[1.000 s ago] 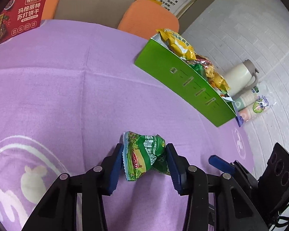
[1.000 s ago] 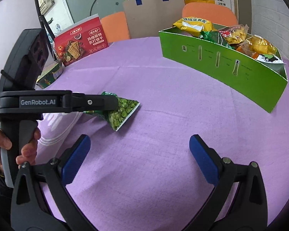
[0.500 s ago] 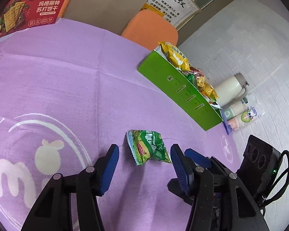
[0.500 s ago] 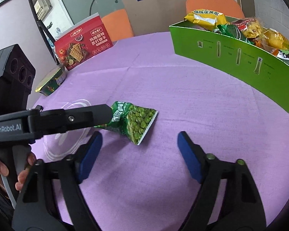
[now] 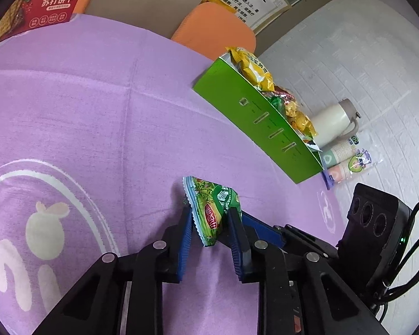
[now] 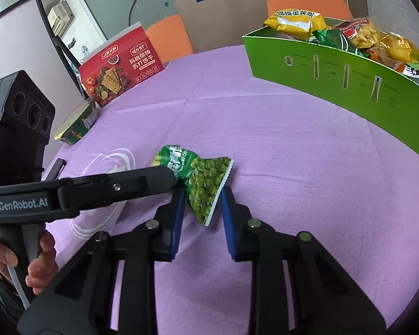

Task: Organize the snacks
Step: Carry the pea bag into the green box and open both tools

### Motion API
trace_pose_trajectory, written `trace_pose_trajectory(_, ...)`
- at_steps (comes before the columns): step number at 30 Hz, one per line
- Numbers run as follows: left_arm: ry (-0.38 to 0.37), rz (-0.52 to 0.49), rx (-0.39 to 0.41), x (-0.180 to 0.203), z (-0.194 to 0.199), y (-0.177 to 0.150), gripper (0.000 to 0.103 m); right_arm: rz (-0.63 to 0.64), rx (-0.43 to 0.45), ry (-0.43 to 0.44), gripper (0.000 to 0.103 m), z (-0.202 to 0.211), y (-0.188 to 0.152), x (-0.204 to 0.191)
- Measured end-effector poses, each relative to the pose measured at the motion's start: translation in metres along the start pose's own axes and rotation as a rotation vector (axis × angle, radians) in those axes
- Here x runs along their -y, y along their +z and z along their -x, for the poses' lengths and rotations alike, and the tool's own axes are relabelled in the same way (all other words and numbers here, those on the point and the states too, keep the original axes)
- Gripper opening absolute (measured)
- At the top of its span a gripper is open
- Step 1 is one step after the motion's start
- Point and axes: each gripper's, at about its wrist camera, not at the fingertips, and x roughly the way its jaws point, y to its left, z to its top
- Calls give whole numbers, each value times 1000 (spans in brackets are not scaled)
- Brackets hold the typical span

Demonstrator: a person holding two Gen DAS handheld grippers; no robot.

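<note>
A green pea packet [image 5: 213, 203] sits just above the purple tablecloth [image 5: 97, 111], with a gripper at each end. My left gripper [image 5: 209, 212] is shut on its red-logo end. In the right wrist view the same packet [image 6: 204, 184] shows its pea-printed end between the blue pads of my right gripper [image 6: 202, 192]. Those jaws are closing, and the pad tips touch the packet's edges. The left gripper's black finger [image 6: 142, 181] reaches in from the left. A green box [image 6: 335, 89] at the far right holds several snack bags.
A red cracker box [image 6: 120, 69] and a foil-lidded bowl [image 6: 75, 125] stand at the left. Beyond the green box [image 5: 265, 122] are a beige flask [image 5: 332, 120] and stacked paper cups [image 5: 346, 159]. A person's hand [image 6: 39, 259] grips the left handle. Orange chairs stand behind the table.
The left jaws let the packet rest on the cloth, then shut on it again. The right jaws narrowed from wide open to the packet's sides and came closer to it.
</note>
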Motion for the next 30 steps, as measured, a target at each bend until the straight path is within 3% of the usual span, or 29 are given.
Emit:
trace_pose_trajectory(8,-29,-59,-1,37,-2,7,25,-47,116,-30,28,46,8,24)
trace_pose_trajectory(17,-97,-222,-9,122,-31,46,25,-101,264,-117,28,102,36,80)
trace_pose_trajectory(23,-129,-296,-43,167,-68,70,25,-153,285,-181,28,110,50,120)
trace_pose_trajectory(30,-157,-303,-106,185,-115,90,25,-175,253,-221,28,98,65,151)
